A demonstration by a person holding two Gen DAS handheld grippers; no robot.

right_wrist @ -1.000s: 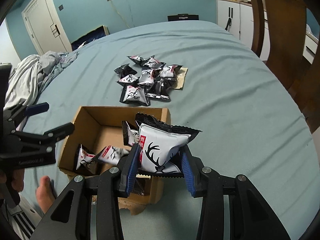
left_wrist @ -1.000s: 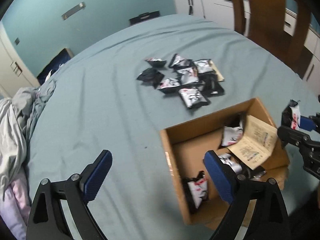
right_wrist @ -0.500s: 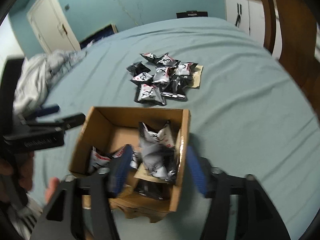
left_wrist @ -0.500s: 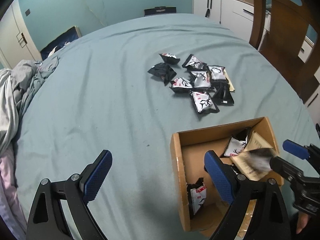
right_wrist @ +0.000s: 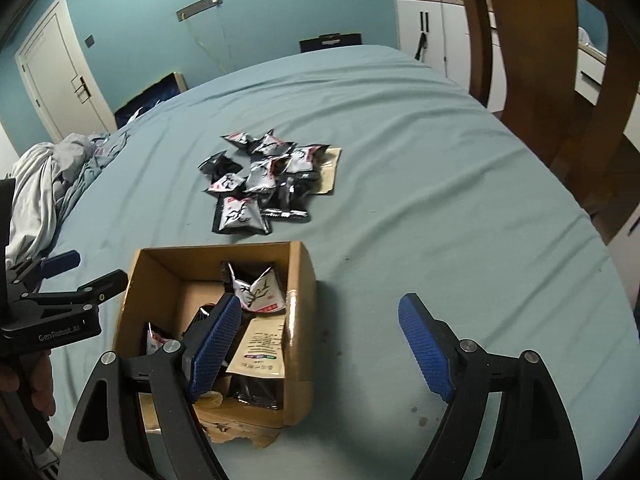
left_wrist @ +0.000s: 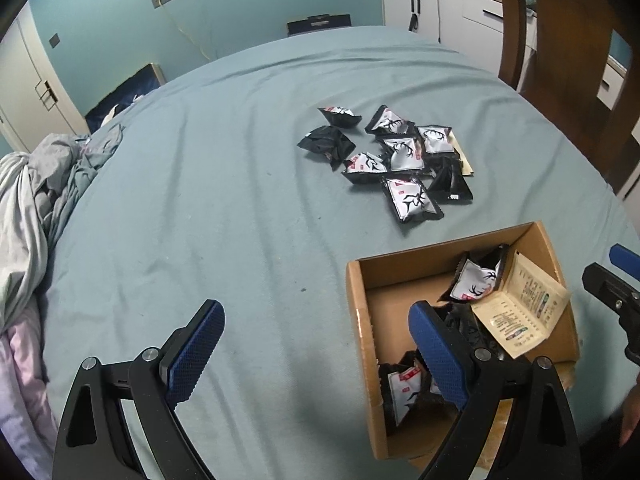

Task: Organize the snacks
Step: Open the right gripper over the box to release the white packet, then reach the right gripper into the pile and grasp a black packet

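A pile of black-and-white deer-print snack packets (left_wrist: 400, 156) lies on the blue bed sheet; it also shows in the right wrist view (right_wrist: 260, 184). An open cardboard box (left_wrist: 358, 312) near the bed's front edge holds several packets and a beige leaflet (left_wrist: 520, 312); the box also shows in the right wrist view (right_wrist: 298, 320). A packet (right_wrist: 258, 290) rests inside against the box's far wall. My left gripper (left_wrist: 316, 350) is open and empty, its right finger over the box. My right gripper (right_wrist: 320, 346) is open and empty, above the box's right wall.
Crumpled grey and pink bedclothes (left_wrist: 28, 200) lie at the left edge of the bed. A wooden bed post (right_wrist: 532, 60) and white cabinets (right_wrist: 428, 28) stand at the right. A white door (right_wrist: 56, 80) is at the far left.
My right gripper opened and let its deer-print packet drop into the box. My left gripper stayed open and swung to face the pile more.
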